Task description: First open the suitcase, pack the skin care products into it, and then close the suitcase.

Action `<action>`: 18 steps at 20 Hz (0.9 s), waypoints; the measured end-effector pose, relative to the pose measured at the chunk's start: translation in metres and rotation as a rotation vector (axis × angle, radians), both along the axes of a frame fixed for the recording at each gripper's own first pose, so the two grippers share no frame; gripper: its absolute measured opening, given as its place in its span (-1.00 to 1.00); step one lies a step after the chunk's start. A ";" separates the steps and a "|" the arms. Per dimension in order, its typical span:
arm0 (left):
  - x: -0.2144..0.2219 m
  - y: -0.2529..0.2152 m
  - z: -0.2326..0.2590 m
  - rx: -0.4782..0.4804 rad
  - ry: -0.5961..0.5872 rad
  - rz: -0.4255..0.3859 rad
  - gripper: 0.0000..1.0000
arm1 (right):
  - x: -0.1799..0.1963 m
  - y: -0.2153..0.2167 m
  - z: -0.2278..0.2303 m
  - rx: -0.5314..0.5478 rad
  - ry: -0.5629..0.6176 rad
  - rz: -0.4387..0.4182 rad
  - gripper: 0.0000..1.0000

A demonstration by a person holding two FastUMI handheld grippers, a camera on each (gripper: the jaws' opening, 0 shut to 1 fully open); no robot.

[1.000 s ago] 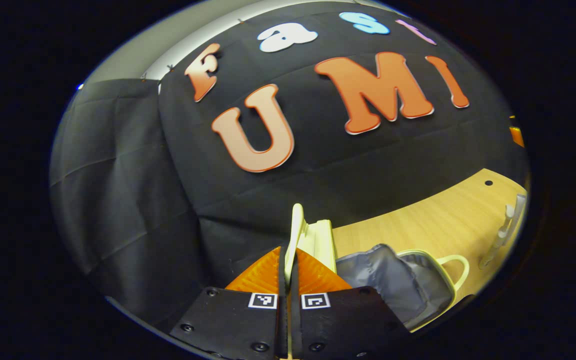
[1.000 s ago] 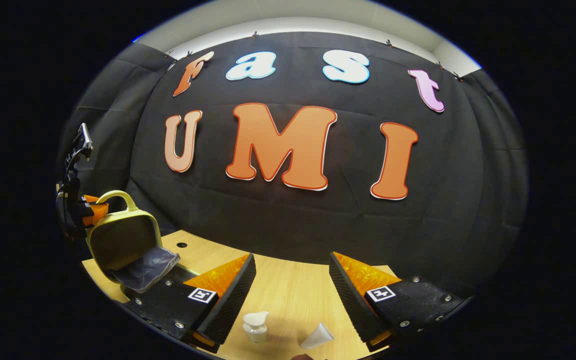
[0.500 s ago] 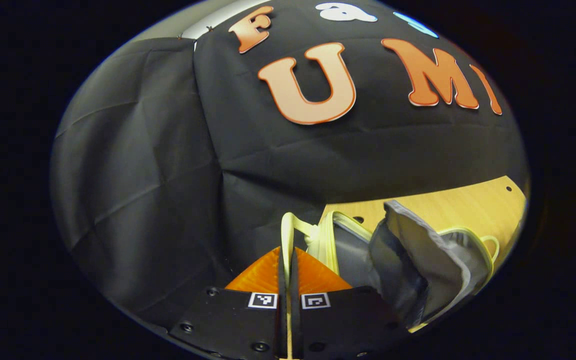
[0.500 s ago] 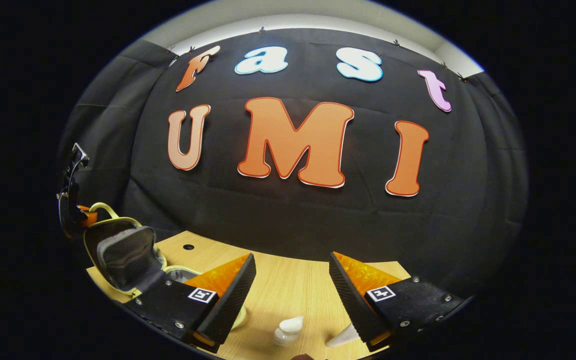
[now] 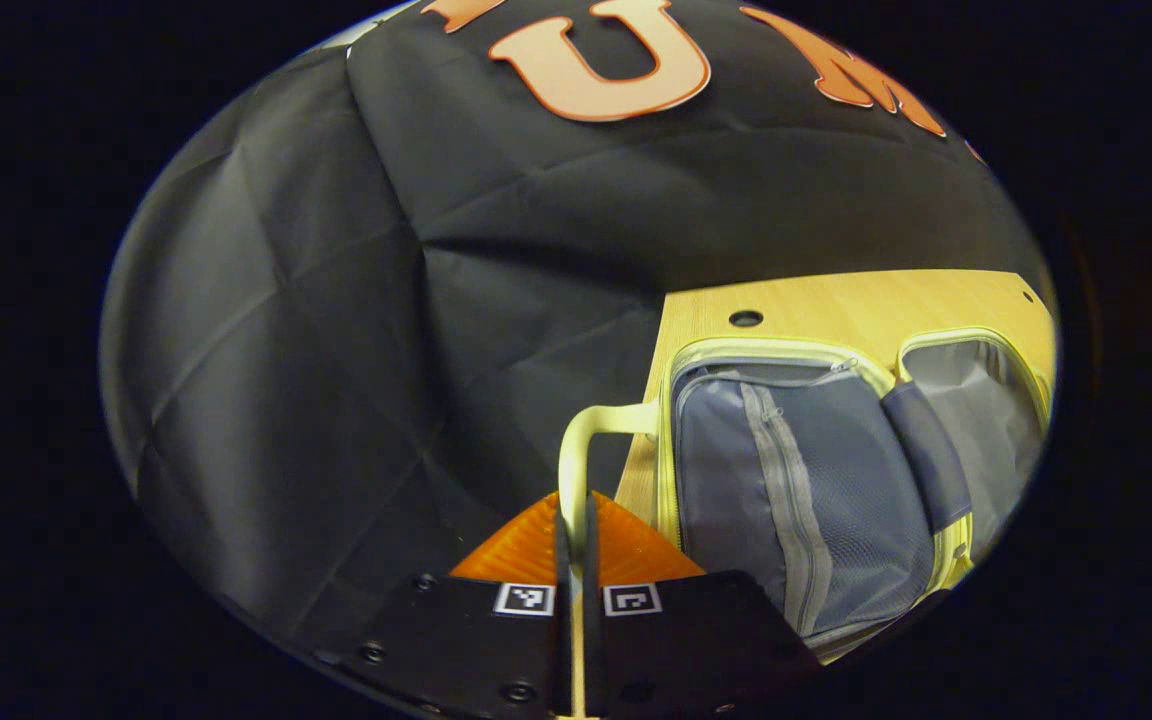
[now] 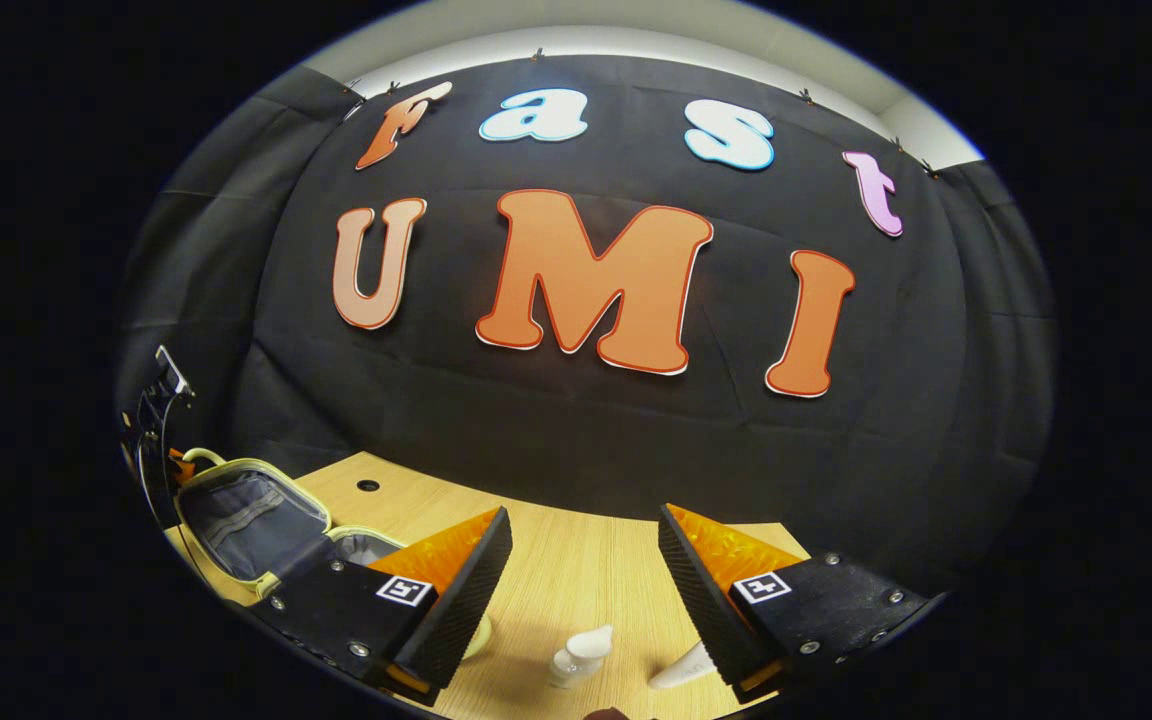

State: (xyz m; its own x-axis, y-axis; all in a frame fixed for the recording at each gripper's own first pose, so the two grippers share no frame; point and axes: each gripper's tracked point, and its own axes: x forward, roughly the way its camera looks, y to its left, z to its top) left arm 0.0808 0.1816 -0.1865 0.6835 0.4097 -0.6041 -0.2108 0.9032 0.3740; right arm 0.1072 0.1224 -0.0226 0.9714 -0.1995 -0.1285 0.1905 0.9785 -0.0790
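Observation:
The pale yellow suitcase (image 5: 796, 480) lies open on the wooden table (image 5: 836, 300), its grey zipped lining facing up. My left gripper (image 5: 574, 520) is shut on the lid's yellow handle (image 5: 576, 450) at the table's left edge. In the right gripper view the open suitcase (image 6: 246, 515) sits far left with the left gripper (image 6: 158, 420) at its handle. My right gripper (image 6: 584, 560) hangs open above the table. Below it stand a small clear bottle with a white cap (image 6: 578, 655) and a white tube (image 6: 678, 670), neither touched.
A round cable hole (image 5: 744, 318) sits in the table near the suitcase's far corner. The suitcase's second half (image 5: 986, 420) lies beside the lid, to its right. Bare wood (image 6: 576, 570) stretches between the suitcase and the bottles.
My left gripper swung the lid by its handle from upright down to lying flat open. The right gripper stayed open and hardly moved.

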 end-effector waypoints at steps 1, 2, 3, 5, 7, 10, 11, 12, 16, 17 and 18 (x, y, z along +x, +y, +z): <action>-0.001 -0.001 0.002 0.001 0.015 0.011 -0.82 | -0.003 -0.002 -0.001 -0.002 0.004 -0.005 0.87; 0.000 -0.005 0.008 -0.008 0.027 0.027 -0.67 | -0.005 -0.005 -0.001 -0.004 0.005 -0.014 0.87; 0.003 -0.006 0.022 0.012 0.019 0.040 -0.67 | -0.008 -0.007 -0.003 -0.002 0.006 -0.016 0.88; 0.025 -0.024 0.047 0.004 -0.023 0.021 -0.33 | -0.011 -0.014 -0.003 0.003 0.009 -0.026 0.87; 0.038 -0.040 0.078 0.024 -0.073 -0.012 -0.03 | -0.013 -0.019 -0.003 0.008 0.004 -0.029 0.87; 0.043 -0.088 0.123 0.033 -0.198 -0.098 0.77 | -0.018 -0.028 -0.002 0.021 -0.010 -0.017 0.87; 0.045 -0.106 0.140 0.037 -0.242 -0.131 0.77 | -0.019 -0.030 -0.002 0.029 -0.016 -0.008 0.88; 0.044 -0.122 0.150 0.043 -0.273 -0.155 0.88 | -0.020 -0.035 -0.002 0.032 -0.018 -0.003 0.88; 0.044 -0.200 0.218 0.027 -0.398 -0.224 0.95 | -0.028 -0.059 -0.003 0.033 -0.037 0.013 0.87; 0.045 -0.218 0.229 0.021 -0.423 -0.235 0.95 | -0.030 -0.066 -0.005 0.037 -0.038 0.018 0.87; 0.045 -0.233 0.239 0.018 -0.449 -0.248 0.96 | -0.032 -0.074 -0.005 0.040 -0.040 0.020 0.87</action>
State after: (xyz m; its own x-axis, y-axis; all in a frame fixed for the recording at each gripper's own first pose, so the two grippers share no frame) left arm 0.1261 -0.0509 0.0524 0.9520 0.2103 -0.2225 -0.1350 0.9406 0.3115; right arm 0.0753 0.0484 -0.0276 0.9797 -0.1757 -0.0967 0.1733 0.9843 -0.0325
